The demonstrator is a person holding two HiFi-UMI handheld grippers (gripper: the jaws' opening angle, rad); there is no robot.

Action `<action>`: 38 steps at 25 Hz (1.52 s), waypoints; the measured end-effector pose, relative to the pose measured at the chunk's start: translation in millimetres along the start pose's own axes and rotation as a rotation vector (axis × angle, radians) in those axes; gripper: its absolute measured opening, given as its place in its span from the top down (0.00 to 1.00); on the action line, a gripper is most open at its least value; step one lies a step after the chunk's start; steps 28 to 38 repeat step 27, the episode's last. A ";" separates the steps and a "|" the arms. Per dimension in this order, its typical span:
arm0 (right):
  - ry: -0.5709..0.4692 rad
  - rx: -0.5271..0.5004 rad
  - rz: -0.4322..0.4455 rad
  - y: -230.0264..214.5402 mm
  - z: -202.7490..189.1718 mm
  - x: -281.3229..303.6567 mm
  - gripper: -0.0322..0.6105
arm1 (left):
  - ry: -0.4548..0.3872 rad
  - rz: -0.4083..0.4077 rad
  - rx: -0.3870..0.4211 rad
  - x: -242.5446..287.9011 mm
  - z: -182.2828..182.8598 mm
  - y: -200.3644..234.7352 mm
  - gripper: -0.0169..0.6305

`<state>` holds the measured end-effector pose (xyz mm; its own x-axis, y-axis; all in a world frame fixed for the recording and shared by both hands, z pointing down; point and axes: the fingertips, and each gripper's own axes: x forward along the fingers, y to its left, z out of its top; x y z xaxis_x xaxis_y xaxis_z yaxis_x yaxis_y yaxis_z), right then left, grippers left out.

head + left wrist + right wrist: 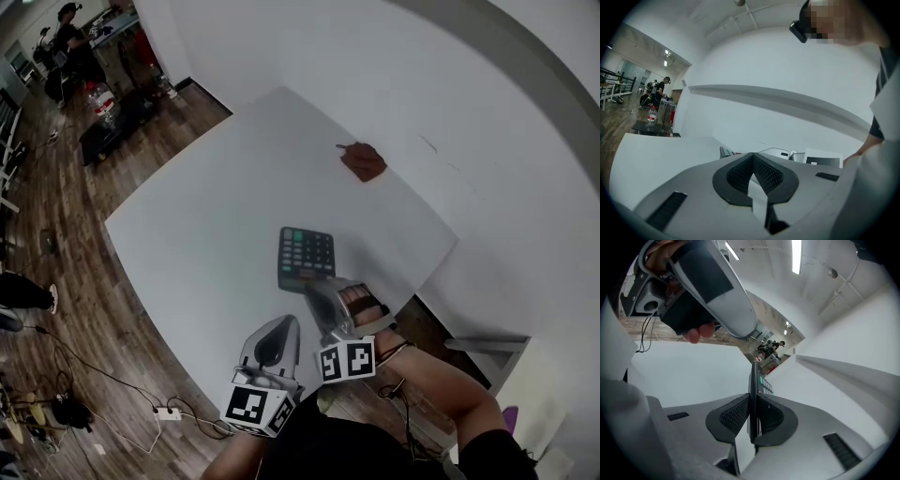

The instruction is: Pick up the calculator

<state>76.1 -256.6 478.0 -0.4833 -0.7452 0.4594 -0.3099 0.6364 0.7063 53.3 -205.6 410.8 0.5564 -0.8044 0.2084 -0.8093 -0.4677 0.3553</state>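
Observation:
The dark calculator [306, 255] with green keys hangs lifted over the white table [197, 244]. My right gripper [320, 287] is shut on its near edge. In the right gripper view the calculator [753, 380] stands edge-on, clamped between the two ribbed pads of the right gripper [753, 416]. My left gripper [280, 325] hovers just left of it over the table's front edge, shut with nothing in it. In its own view the left gripper [753, 157] has its pads meeting at the tips, and the calculator's [725, 152] keyed end peeks over them.
A brown leather-like item [363, 161] lies at the table's far side near the white wall. Wooden floor with cables and a power strip [168, 412] lies to the left. People stand by a table [75, 42] far off.

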 end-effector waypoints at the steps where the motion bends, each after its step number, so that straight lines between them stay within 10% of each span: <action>1: -0.004 -0.002 -0.007 0.2 5.9 -12.7 0.87 | -0.006 -0.011 0.003 -7.3 2.9 -8.5 0.96; 14: -0.020 0.025 -0.064 16.5 57.3 -149.7 0.87 | -0.102 -0.102 0.079 -85.8 32.4 -102.3 0.96; 38: 0.006 0.038 -0.085 36.1 60.4 -198.2 0.87 | -0.125 -0.147 0.115 -116.9 31.4 -148.1 0.96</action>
